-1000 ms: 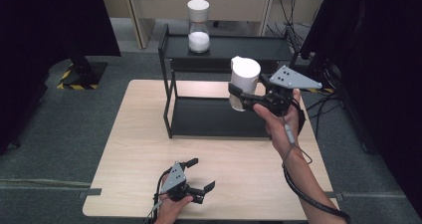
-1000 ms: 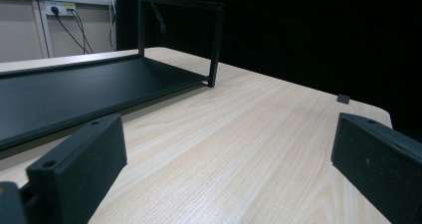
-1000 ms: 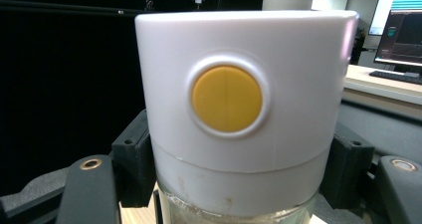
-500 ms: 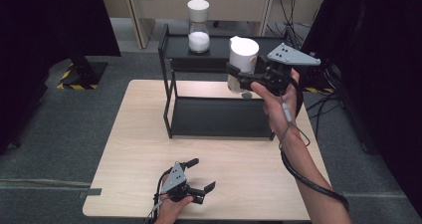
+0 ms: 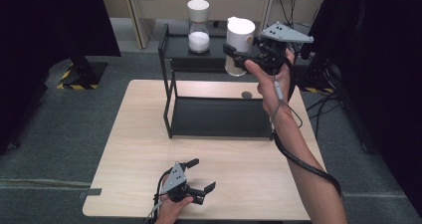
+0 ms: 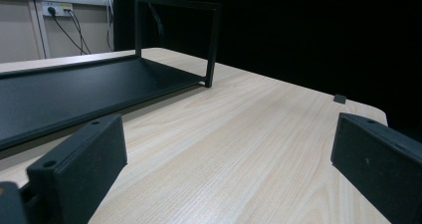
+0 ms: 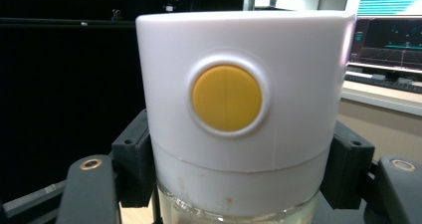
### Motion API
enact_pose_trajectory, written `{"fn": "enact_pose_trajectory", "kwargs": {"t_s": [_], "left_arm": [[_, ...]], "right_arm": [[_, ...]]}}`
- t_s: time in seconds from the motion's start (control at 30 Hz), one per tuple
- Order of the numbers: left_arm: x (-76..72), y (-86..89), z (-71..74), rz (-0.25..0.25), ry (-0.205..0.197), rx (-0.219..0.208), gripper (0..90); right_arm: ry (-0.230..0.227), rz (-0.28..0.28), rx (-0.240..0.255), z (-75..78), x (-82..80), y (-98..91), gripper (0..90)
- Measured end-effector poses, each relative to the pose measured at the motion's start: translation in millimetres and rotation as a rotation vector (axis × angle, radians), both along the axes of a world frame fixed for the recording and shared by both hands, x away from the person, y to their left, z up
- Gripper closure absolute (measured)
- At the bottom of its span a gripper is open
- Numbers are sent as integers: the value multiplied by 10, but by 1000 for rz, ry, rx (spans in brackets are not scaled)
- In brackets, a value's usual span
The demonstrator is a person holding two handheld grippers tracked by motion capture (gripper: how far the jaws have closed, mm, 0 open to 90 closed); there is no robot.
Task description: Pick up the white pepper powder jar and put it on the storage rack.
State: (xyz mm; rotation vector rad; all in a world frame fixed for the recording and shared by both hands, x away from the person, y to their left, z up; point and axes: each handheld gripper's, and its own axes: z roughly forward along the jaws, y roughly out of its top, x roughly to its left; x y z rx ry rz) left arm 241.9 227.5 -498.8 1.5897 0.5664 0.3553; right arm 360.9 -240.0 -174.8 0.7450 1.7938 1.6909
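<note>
Pale wood worktop [image 5: 139,149] is set on grey carpet, with a black two-level shelf rack [image 5: 219,117] at its far half and dark screens around. On the rack's upper shelf a white-lidded jar [image 5: 198,27] is seen. A second jar, white-capped with a yellow button [image 7: 227,98], is clamped between the jaws of the right claw [image 5: 238,55] and held in the air just over the upper shelf's right end. Judged as a placing step: the jar should be kept upright, lowered flat onto the shelf beside the first jar, released only once seated. The left claw [image 5: 196,175] is rested low on the near worktop, jaws spread wide, nothing held.
</note>
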Motion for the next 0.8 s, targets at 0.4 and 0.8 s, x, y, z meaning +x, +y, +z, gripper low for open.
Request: {"fn": "enact_pose_trajectory", "kwargs": {"t_s": [0.4,0.8], "left_arm": [[-11,-7,7,-4,-14,9,5],[-10,-16,9,-12,-18,13,5]], "right_arm": [[12,-96,-1,147,306,177,309],[37,-194,-12,172,572,273,309]]}}
